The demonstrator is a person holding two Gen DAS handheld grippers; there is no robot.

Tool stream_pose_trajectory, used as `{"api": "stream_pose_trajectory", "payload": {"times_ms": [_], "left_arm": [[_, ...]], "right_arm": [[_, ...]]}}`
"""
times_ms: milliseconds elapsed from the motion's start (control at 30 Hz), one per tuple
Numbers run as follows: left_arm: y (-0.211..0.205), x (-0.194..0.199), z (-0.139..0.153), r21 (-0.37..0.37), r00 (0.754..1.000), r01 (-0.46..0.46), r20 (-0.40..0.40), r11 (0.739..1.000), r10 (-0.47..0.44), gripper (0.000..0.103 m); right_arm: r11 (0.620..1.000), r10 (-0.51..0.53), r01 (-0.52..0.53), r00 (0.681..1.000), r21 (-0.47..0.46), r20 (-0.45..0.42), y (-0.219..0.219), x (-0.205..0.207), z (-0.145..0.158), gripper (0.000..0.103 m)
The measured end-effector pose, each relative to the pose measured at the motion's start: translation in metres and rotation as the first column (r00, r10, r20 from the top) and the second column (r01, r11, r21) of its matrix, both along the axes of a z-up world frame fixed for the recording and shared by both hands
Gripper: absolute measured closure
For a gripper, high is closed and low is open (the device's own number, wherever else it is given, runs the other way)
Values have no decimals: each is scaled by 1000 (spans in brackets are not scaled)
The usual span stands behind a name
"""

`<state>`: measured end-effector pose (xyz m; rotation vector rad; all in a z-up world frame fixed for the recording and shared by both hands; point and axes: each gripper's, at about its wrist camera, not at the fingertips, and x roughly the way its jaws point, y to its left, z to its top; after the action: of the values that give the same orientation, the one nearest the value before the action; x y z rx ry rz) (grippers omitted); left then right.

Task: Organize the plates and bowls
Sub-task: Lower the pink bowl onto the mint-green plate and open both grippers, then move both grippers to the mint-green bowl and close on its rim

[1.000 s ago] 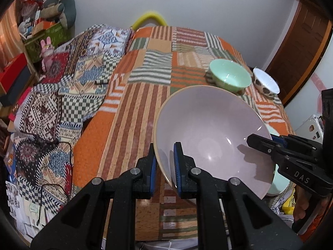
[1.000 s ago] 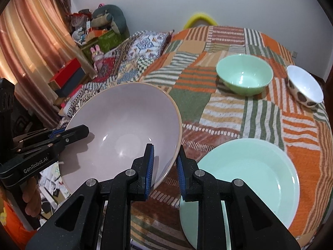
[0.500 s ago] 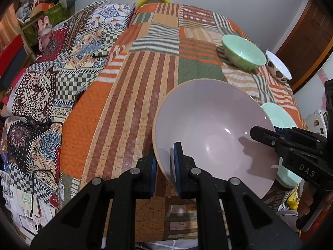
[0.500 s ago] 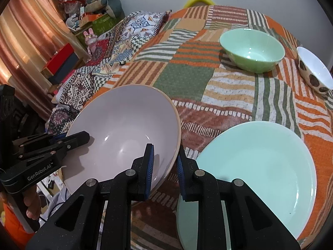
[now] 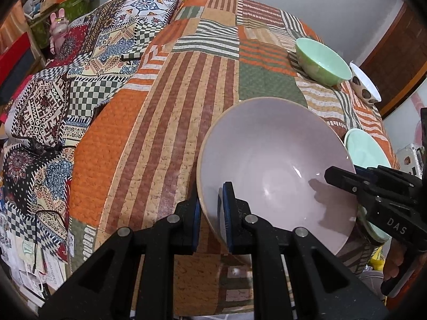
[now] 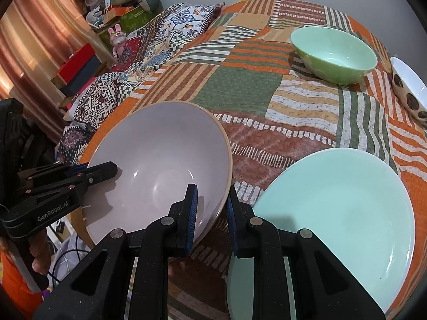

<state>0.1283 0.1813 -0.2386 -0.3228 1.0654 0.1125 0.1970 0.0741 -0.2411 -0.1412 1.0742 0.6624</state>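
Observation:
A large pale lilac bowl (image 5: 275, 170) (image 6: 160, 160) with a tan rim is held from both sides, low over the near edge of the patchwork-covered table (image 5: 165, 138) (image 6: 240, 85). My left gripper (image 5: 210, 194) (image 6: 106, 170) is shut on its left rim. My right gripper (image 6: 212, 200) (image 5: 336, 176) is shut on its right rim. A mint plate (image 6: 339, 213) (image 5: 365, 152) lies right beside the bowl. Farther back stand a green bowl (image 6: 333, 53) (image 5: 323, 64) and a white bowl with brown spots (image 6: 408, 90) (image 5: 365, 88). I cannot tell whether the lilac bowl touches the cloth.
A patterned blanket (image 5: 80, 80) is heaped left of the table, with a red box (image 6: 77, 64), toys and a curtain (image 6: 32, 40) behind it. A brown door (image 5: 400, 53) stands at the right. Cables and papers (image 5: 34, 253) lie on the floor at the left.
Both grippers have come down with the lilac bowl, and the table and mint plate now look closer. Both grips on the rim are unchanged.

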Motion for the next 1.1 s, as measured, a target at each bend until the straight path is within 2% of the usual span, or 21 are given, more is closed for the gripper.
{"api": "stream_pose_trajectory", "payload": {"times_ms": [233,400,500,667,800,900,1000,1100], "left_arm": [[0,0,0,-2,1000,-9,-1,1000,9,89],[-2,-3,9,41,1000,-13,20,999,12,88],[-2,-5,18,52,999,-17,34,999,15,88],[-5,-6,43,76,996,-14,89,997,8,85],[-14,-3,68,118,989,0,144,993,-17,74],[-20,3,85,129,984,13,177,992,-36,71],[-29,12,107,137,974,30,220,990,-60,67],[-39,20,125,161,960,44,265,986,-86,61]], "right_arm": [[999,18,-17,1000,-33,15,6,-1,0,81],[1000,7,-7,1000,-10,24,-1,0,7,80],[1000,0,0,999,10,44,-7,-1,16,75],[999,-28,23,995,49,95,-22,-1,35,69],[995,-64,53,989,86,134,-38,0,52,64],[991,-94,77,981,108,170,-52,2,67,63],[986,-128,102,970,132,206,-67,6,82,63],[979,-170,134,954,156,247,-83,10,96,56]]}}
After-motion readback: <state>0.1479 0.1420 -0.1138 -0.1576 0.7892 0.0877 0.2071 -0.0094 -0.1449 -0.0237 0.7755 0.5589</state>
